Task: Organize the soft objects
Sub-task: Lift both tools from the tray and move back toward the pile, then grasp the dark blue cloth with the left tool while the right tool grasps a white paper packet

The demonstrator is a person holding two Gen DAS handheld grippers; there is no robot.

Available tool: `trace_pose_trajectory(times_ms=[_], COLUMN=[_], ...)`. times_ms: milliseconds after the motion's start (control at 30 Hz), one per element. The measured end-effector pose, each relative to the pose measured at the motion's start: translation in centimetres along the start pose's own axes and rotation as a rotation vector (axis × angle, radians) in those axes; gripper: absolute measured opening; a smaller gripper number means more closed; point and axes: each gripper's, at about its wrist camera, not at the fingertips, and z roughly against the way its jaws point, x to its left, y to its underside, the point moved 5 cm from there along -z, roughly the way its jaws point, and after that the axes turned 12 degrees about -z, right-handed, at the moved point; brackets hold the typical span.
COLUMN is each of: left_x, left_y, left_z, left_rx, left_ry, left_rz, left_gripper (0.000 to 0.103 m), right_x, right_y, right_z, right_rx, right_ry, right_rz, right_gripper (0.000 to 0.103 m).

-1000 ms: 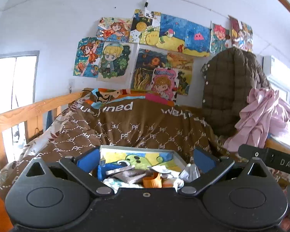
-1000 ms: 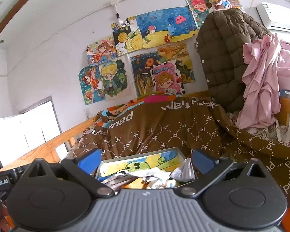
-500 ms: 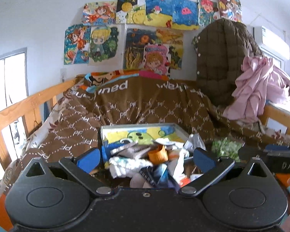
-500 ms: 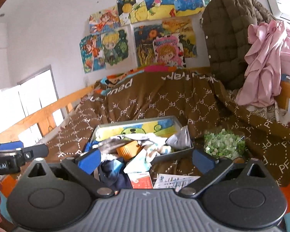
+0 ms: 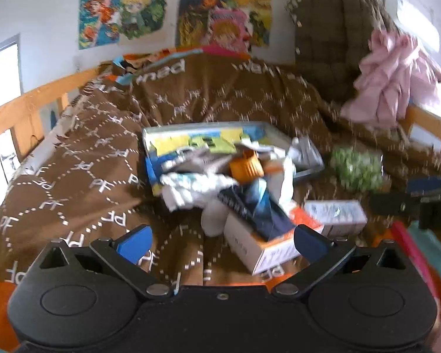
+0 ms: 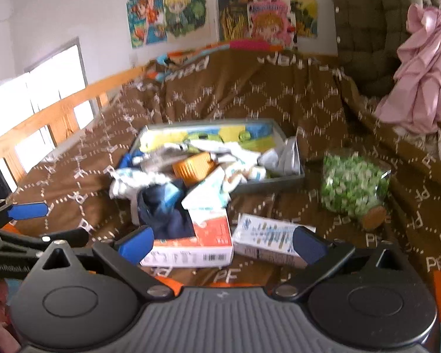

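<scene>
Soft clutter [image 6: 173, 188] spilling from tray [image 6: 279, 181], "PF" bedspread [image 6: 279, 97] (brown), both claws [image 5: 222, 242] [image 6: 222, 242] released, empty.

1. Bed with pale wooden rails [image 6: 73, 100], covered by a brown blanket with white dotted "PF" lattice [image 6: 250, 94].
2. Shallow grey rectangular tray [image 6: 275, 182], centre, heaped with crumpled items.
3. Red-and-white cardboard box [image 6: 211, 235], near centre.
4. White printed carton [image 6: 264, 239], just right of it.
5. Green-and-white speckled bag [image 6: 351, 185], right.
6. Pink crumpled cloth [image 6: 420, 67], far right.
</scene>
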Motion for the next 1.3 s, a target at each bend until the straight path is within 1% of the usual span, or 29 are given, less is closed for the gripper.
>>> trace_pose_trajectory(times_ms=[100,233,367,467,533,667,867,1100,1200,1300], left_x=[-0.4,-0.6,-0.8,-0.6,-0.6,-0.4,0.5,1.9,2.4,2.7], left_y=[0.4,0.3,0.2,0.2,0.1,-0.2,-0.4,-0.5,-0.4,-0.4], left_z=[-0.9,-1.5,-2.5,-3.4,-3.8,-4.7,-6.1,-7.6,-7.9,-8.0], left_rx=[0.01,-0.001,0.004,0.011,0.009,-0.026,-0.054,-0.074,-0.099,-0.123], left_ry=[0.014,0.049,0.053,0.063,0.066,0.057,0.066,0.064,0.045,0.048], left_rz=[-0.035,-0.027,-0.024,-0.006,-0.003,-0.007,0.069,0.164,0.188,0.209], left_gripper=[0.102,0.102,0.102,0.102,0.102,0.102,0.102,0.102,0.102,0.102], right_x=[-0.6,-0.8,-0.7,-0.5,-0.4,0.1,0.9,1.0,0.8,0.8], right_y=[0.2,0.3,0.4,0.4,0.2,-0.2,-1.1,-2.1,-2.7,-3.4], right_z=[-0.8,-1.5,-2.4,-3.0,-3.3,-3.8,-4.7,-6.4,-7.2,-8.1], right_rx=[0.035,0.06,0.08,0.076,0.066,0.024,-0.06,-0.11,-0.126,-0.139], right_ry=[0.007,0.017,0.026,0.045,0.059,0.087,0.101,0.112,0.107,0.09], right_rz=[-0.018,-0.028,-0.021,-0.011,0.0,0.044,0.119,0.133,0.125,0.114], right_gripper=[0.103,0.103,0.103,0.103,0.103,0.103,0.103,0.103,0.103,0.103])
